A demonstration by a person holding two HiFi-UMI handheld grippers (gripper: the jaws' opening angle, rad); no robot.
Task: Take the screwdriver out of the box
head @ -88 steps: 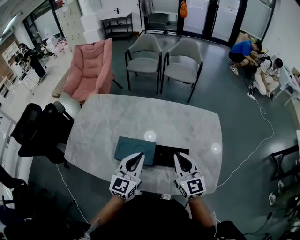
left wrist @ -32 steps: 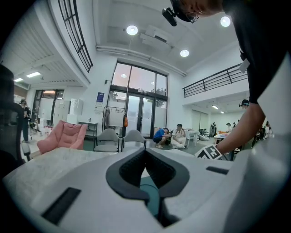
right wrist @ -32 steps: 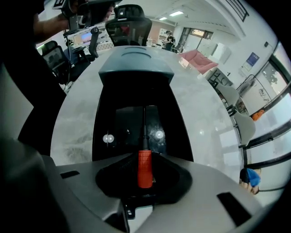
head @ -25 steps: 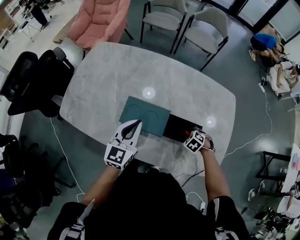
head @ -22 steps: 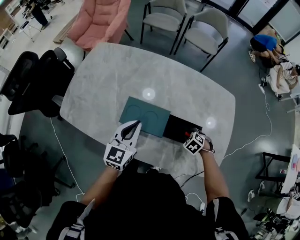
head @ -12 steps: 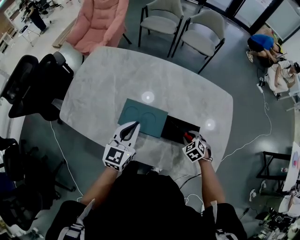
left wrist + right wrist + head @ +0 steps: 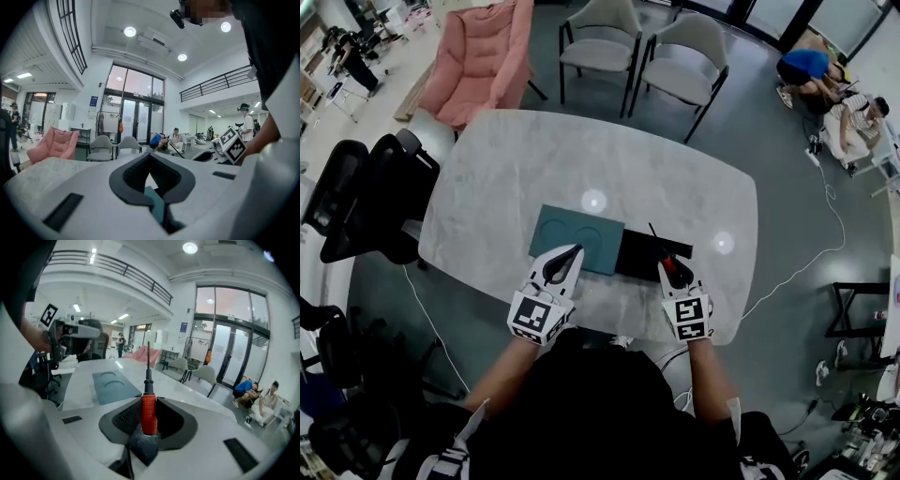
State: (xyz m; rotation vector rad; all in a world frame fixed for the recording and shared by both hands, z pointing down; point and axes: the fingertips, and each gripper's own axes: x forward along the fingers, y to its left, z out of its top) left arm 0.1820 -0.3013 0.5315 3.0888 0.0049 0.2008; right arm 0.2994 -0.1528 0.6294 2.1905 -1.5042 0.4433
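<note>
A red-handled screwdriver (image 7: 671,265) with a dark shaft is clamped in my right gripper (image 7: 674,273), shut on its handle. The tool is held above the open black box (image 7: 637,255), with its tip pointing away from me. In the right gripper view, the handle (image 7: 149,412) sits between the pads and the shaft rises past them. The teal lid (image 7: 577,239) lies flat on the table beside the box. My left gripper (image 7: 563,263) hovers over the lid's near edge, shut with nothing in it. The lid (image 7: 154,200) shows just past its jaws.
The grey marble table (image 7: 534,169) carries only the lid and box. Behind it stand two grey chairs (image 7: 596,37) and a pink armchair (image 7: 480,64). A black office chair (image 7: 358,199) is at the left. People crouch on the floor at far right (image 7: 814,73).
My right gripper has lifted out of the black box with the screwdriver. It has turned from pointing down into the box to pointing forward. The left gripper has only drifted slightly.
</note>
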